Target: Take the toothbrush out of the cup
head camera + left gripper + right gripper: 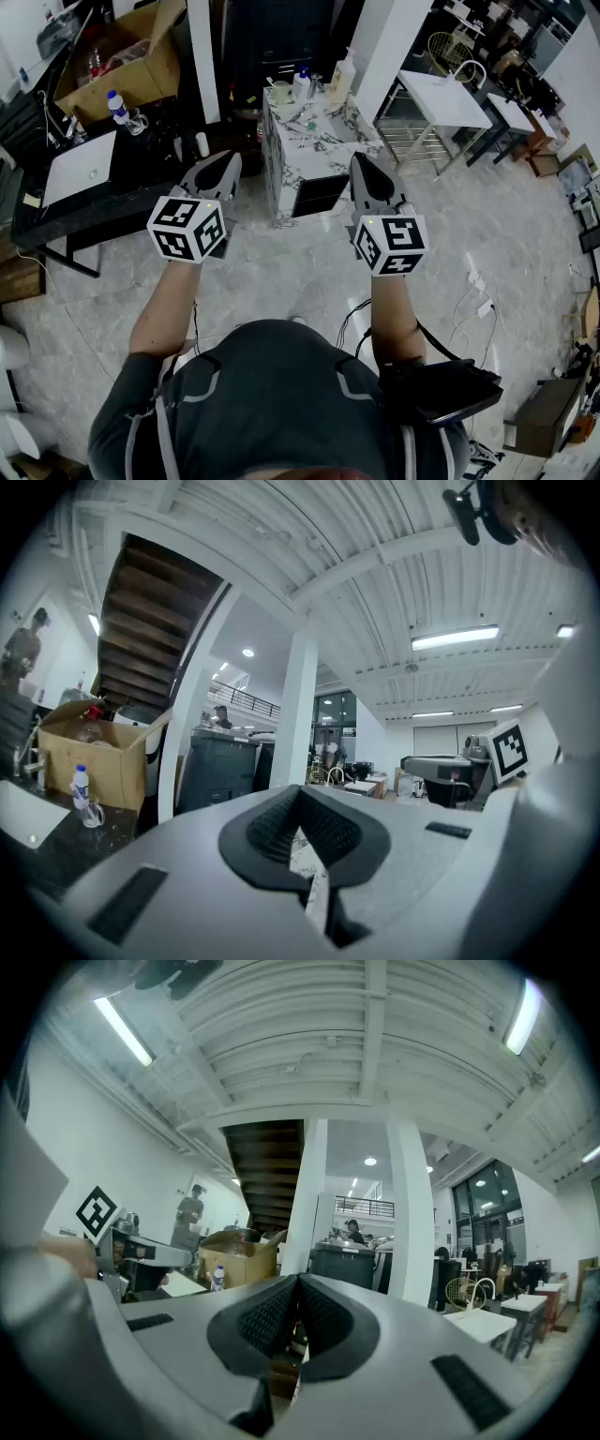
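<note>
Jaws are pressing together on both tools with nothing between them. The left gripper (pixel 228 161) and the right gripper (pixel 361 161) are hanging level, side by side, probably because the reach is not yet begun. Ahead of both, across a strip of floor, the marble cabinet (pixel 323 141) is standing between their lines of aim. On its top, beyond the left gripper's tips and a little to their right, the cup (pixel 281 92) is sitting beside a blue-capped bottle (pixel 302 84). The toothbrush is presumably standing in that cup, but it is too small to make out, so its long axis and heading cannot be told. Upright with one end poking above the rim is only a guess.
</note>
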Demonstrator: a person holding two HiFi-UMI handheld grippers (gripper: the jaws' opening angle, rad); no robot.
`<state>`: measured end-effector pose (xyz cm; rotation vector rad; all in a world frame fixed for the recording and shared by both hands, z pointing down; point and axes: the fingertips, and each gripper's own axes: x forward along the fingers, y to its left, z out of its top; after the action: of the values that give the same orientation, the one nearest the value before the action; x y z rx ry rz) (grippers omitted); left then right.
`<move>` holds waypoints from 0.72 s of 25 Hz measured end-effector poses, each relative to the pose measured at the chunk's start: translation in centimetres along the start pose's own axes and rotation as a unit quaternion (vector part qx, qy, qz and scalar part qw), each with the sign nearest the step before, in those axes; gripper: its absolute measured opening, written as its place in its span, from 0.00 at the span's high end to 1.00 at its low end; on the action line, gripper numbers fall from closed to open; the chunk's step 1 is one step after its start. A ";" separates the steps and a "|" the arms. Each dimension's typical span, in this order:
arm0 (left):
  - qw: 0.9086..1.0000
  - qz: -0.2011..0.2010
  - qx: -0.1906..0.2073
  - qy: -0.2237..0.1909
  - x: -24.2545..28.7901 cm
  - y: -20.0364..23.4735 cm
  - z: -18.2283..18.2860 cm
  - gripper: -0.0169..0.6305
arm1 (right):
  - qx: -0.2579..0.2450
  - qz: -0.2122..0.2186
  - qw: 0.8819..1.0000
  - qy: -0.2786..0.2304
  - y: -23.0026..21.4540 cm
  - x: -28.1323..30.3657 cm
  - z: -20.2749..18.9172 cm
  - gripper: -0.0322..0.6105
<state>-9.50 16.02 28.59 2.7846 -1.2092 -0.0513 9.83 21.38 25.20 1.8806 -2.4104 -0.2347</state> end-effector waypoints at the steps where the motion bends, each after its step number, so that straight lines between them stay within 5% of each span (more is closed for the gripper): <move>1: 1.000 -0.001 0.007 0.000 -0.1 0.0 0.1 0.96 | 0.001 0.000 1.000 0.000 0.1 0.0 0.0 0.91; 6: 1.000 0.001 0.028 -0.007 -0.3 0.5 0.9 0.96 | 0.000 -0.001 1.000 -0.003 0.5 0.1 0.0 0.91; 18: 1.000 0.008 0.005 -0.004 -1.8 2.2 -0.1 0.96 | 0.009 0.004 1.000 -0.004 2.8 0.1 -0.1 0.91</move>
<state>-12.28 15.84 28.94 2.7848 -1.2379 -0.0551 7.19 21.96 25.80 1.8818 -2.4317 -0.2200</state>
